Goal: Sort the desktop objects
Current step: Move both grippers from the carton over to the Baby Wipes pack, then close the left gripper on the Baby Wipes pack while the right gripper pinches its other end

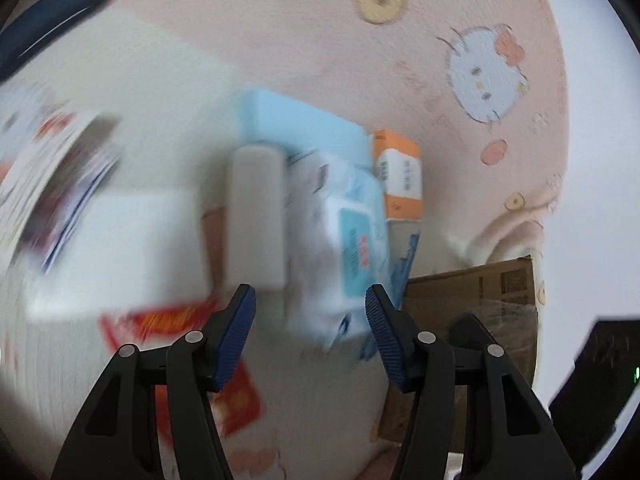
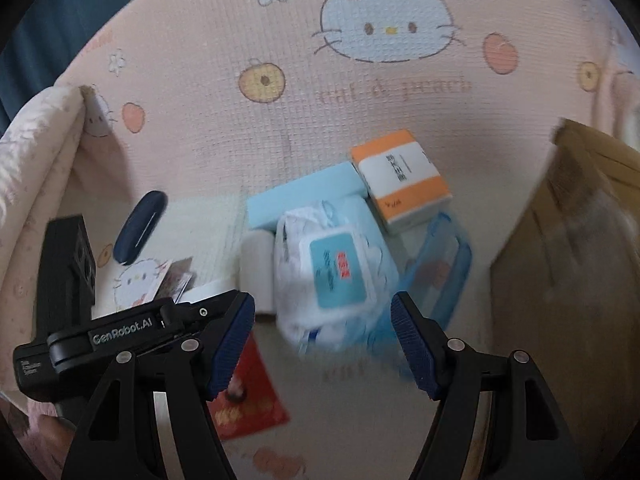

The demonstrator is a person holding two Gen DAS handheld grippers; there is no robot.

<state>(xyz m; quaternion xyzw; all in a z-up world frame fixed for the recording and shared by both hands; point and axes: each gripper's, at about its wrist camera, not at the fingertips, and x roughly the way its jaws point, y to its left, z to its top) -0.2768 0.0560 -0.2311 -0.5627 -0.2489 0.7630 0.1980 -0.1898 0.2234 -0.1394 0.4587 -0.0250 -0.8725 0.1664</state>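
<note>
A pack of wet wipes (image 2: 336, 272) lies on the pink cartoon mat, over a light blue box (image 2: 304, 196). An orange and white box (image 2: 402, 180) sits behind it, a white cylinder (image 2: 256, 276) to its left, a clear blue pouch (image 2: 440, 268) to its right. A red packet (image 2: 248, 392) lies nearer. My right gripper (image 2: 322, 338) is open and empty just before the wipes. My left gripper (image 1: 310, 320) is open and empty near the wipes (image 1: 340, 248); this view is blurred. The orange box (image 1: 402, 176) and white cylinder (image 1: 256, 216) show there too.
A brown cardboard box (image 2: 572, 248) stands at the right, also in the left wrist view (image 1: 472, 300). A dark blue case (image 2: 140, 228) and a printed card (image 2: 144, 280) lie at the left. The left gripper's body (image 2: 80, 332) reaches in from the left. A white cloth (image 2: 36, 148) borders the mat.
</note>
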